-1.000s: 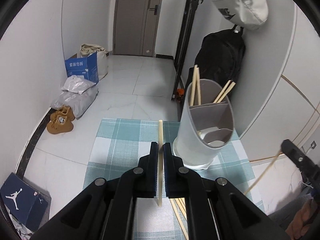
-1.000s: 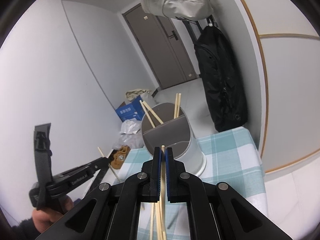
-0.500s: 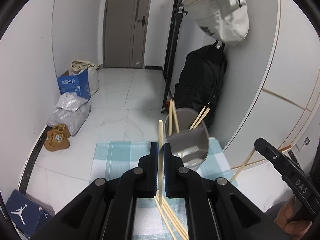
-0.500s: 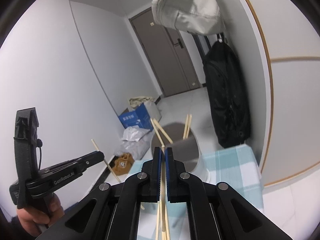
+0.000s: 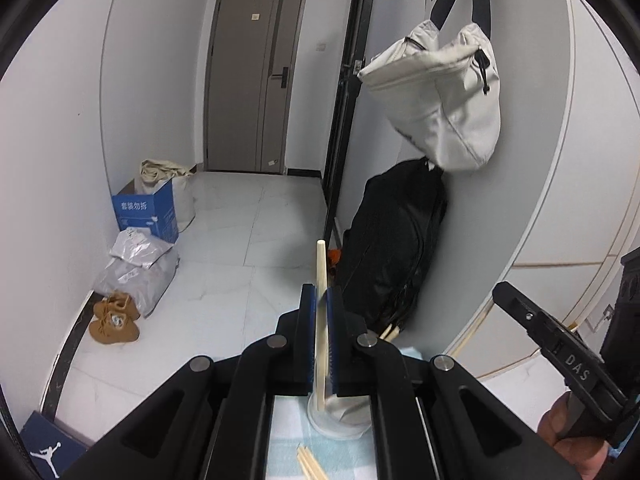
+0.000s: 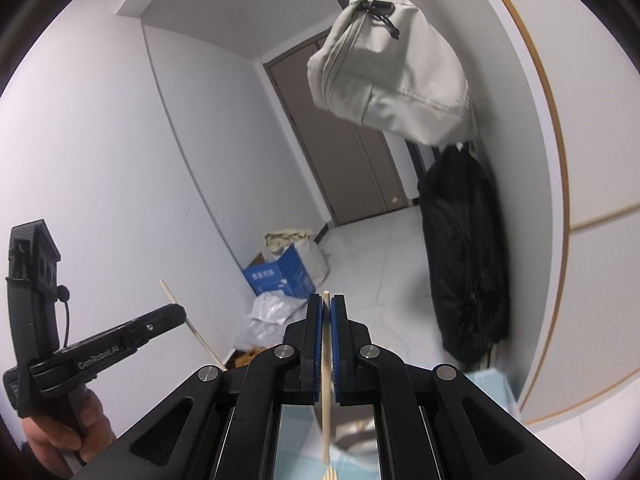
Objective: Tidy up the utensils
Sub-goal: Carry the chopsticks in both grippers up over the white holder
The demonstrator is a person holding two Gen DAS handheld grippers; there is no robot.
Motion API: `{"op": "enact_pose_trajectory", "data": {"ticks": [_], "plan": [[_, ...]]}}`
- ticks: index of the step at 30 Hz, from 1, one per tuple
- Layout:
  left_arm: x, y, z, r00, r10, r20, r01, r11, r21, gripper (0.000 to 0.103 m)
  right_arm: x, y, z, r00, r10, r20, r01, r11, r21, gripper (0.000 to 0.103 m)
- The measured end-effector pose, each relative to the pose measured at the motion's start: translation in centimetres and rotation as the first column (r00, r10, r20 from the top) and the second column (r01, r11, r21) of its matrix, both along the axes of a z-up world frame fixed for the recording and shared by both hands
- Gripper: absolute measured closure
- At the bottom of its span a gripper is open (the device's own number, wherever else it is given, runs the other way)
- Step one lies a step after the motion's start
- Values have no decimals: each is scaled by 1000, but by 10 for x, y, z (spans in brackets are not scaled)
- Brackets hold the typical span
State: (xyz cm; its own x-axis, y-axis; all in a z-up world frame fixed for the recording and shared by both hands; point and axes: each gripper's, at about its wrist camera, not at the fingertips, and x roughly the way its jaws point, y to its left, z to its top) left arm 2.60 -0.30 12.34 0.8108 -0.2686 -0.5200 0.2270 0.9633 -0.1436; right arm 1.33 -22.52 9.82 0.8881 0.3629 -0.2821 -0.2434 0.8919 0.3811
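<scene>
Left chopstick [image 5: 321, 276]: long axis near upright, tip up, clamped in left hand-held gripper [image 5: 321, 320]. Right chopstick [image 6: 326, 380]: upright, clamped in right hand-held gripper [image 6: 326, 328]. Both above utensil holder [image 5: 340, 416] on counter.

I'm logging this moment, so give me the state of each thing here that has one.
Left claw: shut on a chopstick.
Right claw: shut on another chopstick.
Utensil holder: upright on the checked cloth.
Door: closed.
Beige bag: hanging.
</scene>
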Motion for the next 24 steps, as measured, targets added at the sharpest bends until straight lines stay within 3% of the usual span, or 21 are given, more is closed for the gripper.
{"op": "enact_pose_trajectory", "data": {"ticks": [7, 12, 24], "plan": [[31, -11, 6, 1000, -13, -2, 12, 1000, -26, 102, 40, 0, 20, 1000, -11, 17, 12, 1000, -18, 100], [50, -23, -6, 999, -38, -20, 37, 999, -36, 102, 66, 1, 19, 1000, -18, 17, 18, 999, -37, 100], [75, -44, -57, 985, -123, -121, 126, 992, 12, 102, 114, -13, -33, 998, -4, -60, 4, 1000, -2, 100]]}}
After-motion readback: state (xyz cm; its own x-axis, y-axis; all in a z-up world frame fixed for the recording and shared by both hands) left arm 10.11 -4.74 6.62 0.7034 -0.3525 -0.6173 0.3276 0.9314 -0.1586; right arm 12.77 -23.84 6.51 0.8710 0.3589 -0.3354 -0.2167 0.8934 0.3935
